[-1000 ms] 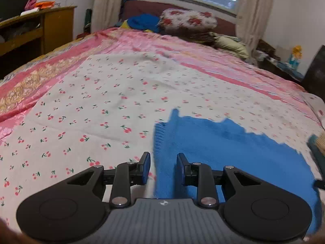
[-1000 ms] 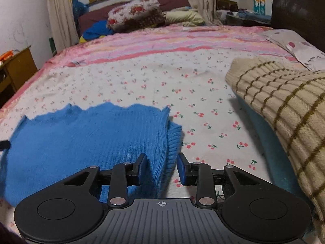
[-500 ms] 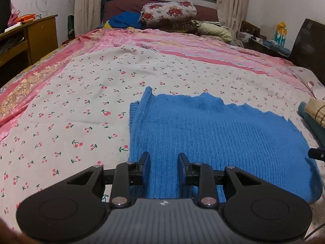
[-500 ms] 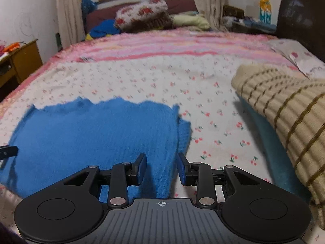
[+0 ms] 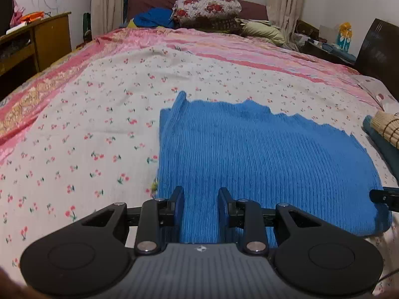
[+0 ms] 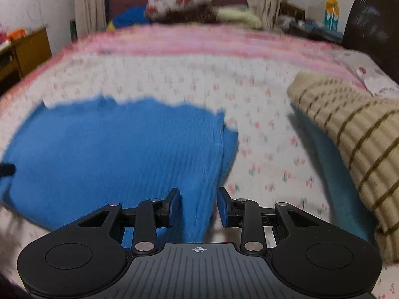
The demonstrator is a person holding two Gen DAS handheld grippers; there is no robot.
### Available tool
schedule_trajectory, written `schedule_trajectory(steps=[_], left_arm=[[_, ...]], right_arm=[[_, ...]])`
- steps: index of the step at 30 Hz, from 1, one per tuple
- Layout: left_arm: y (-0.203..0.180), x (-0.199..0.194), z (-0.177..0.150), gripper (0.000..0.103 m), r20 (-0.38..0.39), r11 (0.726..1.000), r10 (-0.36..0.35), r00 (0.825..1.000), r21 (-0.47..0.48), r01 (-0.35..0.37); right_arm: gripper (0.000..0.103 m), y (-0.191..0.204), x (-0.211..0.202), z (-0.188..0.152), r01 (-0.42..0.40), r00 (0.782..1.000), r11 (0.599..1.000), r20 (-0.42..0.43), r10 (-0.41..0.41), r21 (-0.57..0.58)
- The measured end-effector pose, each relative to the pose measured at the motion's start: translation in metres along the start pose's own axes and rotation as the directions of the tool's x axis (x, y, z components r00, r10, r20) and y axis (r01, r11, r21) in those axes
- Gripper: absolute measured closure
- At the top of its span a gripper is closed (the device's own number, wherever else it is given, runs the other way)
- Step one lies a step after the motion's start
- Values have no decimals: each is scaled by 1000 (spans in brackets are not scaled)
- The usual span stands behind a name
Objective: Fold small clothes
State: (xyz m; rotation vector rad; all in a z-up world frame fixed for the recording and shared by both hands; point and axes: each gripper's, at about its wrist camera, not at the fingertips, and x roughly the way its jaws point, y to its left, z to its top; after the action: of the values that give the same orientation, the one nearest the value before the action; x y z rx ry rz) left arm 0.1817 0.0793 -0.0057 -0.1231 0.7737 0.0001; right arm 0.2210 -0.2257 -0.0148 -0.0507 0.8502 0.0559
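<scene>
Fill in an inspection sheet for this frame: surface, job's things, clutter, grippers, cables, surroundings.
Surface: bed under a cherry-print sheet, pink quilt beyond.
Job's things: blue sweater lying flat, folded.
Clutter: striped sweater on a teal garment, at the right.
Grippers: left gripper and right gripper both open, over the blue sweater's near corners.
Cables: nothing seen.
Surroundings: wooden desk, floral pillow, window, curtains, dark headboard.
</scene>
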Motion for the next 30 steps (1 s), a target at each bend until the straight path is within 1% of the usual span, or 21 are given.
schedule_trajectory(steps=[3,6,7,10,15,18,20,22,26,30], left_arm=[[4,-3,-5,67,0,1000,-5,1000,-11,5],[9,-6,-10,67,1,1000,-12,1000,-29,12],[10,-5,-11,67,-1,999,-11,1000,-30,11],[11,-5,-14,67,-8,999,-10,1000,-34,9],[11,-8,-14,67,6,999,-11,1000,-43,11],[15,-10,-15,67,14,998,-10,1000,-59,11],[19,-9,-17,67,9,997,-9,1000,-72,10],[23,-8,-19,67,5,996,-10,1000,-88,11],[23,-14,-20,67,22,995,-17,1000,-97,19],[32,-23,-24,66,40,987,-18,999,-156,24]], right_arm=[[73,-1,-7,0,2,1000,1000,9,-3,28],[73,1,-17,2,4,999,1000,46,-5,19],[73,2,-17,3,4,999,1000,43,-5,14],[73,3,-8,1,28,1000,1000,-6,-28,10],[73,6,-16,0,5,1000,1000,27,-5,8],[73,9,-8,0,13,1000,1000,-5,-13,-20],[73,7,-4,-1,17,1000,1000,-19,-17,-8],[73,3,-9,-2,4,1000,1000,-1,-4,20],[73,0,-17,0,-19,1000,999,23,18,49],[72,10,-24,8,-55,997,998,52,53,41]])
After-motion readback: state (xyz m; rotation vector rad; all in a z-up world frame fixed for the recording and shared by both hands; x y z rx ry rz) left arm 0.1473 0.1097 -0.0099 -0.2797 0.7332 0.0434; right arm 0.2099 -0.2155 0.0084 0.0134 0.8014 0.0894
